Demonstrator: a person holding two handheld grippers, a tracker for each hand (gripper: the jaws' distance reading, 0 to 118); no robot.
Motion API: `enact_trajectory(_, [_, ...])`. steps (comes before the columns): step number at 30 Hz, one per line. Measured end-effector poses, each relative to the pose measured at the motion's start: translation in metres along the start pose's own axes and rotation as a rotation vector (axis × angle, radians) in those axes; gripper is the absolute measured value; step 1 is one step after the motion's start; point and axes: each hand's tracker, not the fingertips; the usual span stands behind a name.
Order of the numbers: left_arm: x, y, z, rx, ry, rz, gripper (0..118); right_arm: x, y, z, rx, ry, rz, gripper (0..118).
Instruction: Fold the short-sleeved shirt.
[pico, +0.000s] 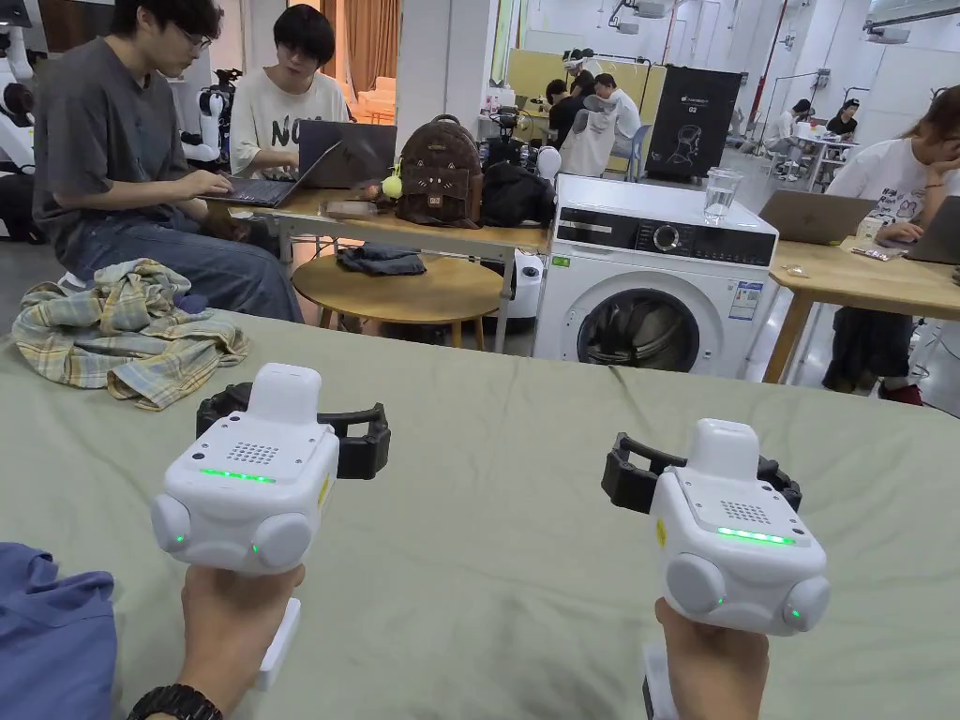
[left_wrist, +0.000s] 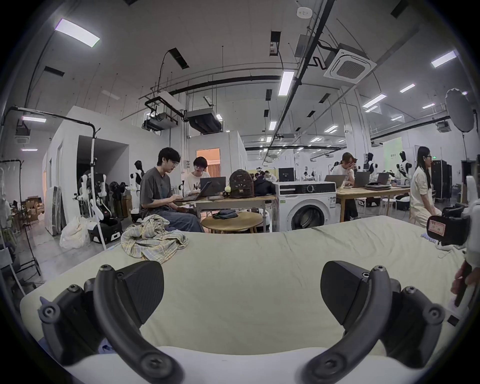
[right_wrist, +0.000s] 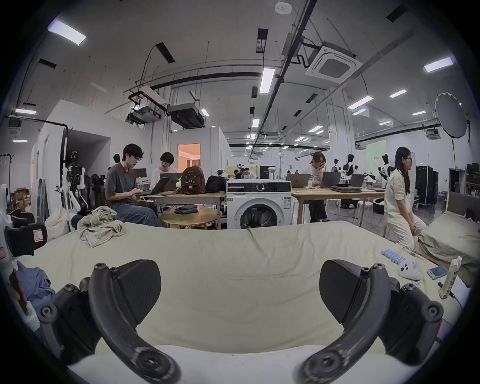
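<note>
While both tools hover over the bare sage-green bed (pico: 487, 562), nothing of the folding has begun, as I judge it. The left hand-held gripper (left_wrist: 241, 293) stands with its jaws wide apart and nothing between them; the right hand-held gripper (right_wrist: 240, 292) is the same, spread and empty. Both hang above the sheet, well apart from each other.

Which garment is the short-sleeved shirt is not certain. A crumpled plaid shirt (pico: 122, 333) lies in a heap at the far left corner of the bed, well away from both grippers. A blue garment (pico: 52, 628) lies at the near left edge, just beside the left hand (pico: 230, 628); its sleeves are hidden.

The next move, I judge, calls for reaching left, pinching a garment at the shoulders or hem, and drawing it to the open middle of the bed to spread it flat.

At the bed's right side lie a small white device (right_wrist: 409, 270), a phone (right_wrist: 437, 272) and a carton (right_wrist: 450, 279), near that edge, so the spreading should keep left of them. Beyond the bed stand a washing machine (pico: 656, 281) and a round wooden table (pico: 403, 291), out of the way.
</note>
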Motion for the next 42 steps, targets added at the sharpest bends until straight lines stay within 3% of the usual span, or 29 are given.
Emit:
enact_trajectory(8, [0.001,0.000,0.002,-0.017,-0.016,0.003,117,0.002,-0.003,-0.001,-0.012,-0.006,0.000,118])
enact_trajectory(10, [-0.040,0.123,0.008,-0.063,-0.063,0.526,117,-0.001,-0.004,-0.002,-0.012,-0.003,0.034,118])
enact_trajectory(11, [-0.048,0.134,0.008,-0.068,-0.068,0.576,117,-0.003,-0.004,-0.002,-0.010,0.001,0.046,118])
enact_trajectory(32, [-0.041,0.126,0.014,-0.079,-0.067,0.546,117,-0.008,-0.007,0.004,-0.006,-0.004,0.069,118])
enact_trajectory(42, [-0.038,0.128,0.014,-0.076,-0.056,0.545,117,0.000,-0.007,0.003,-0.016,-0.022,0.014,118])
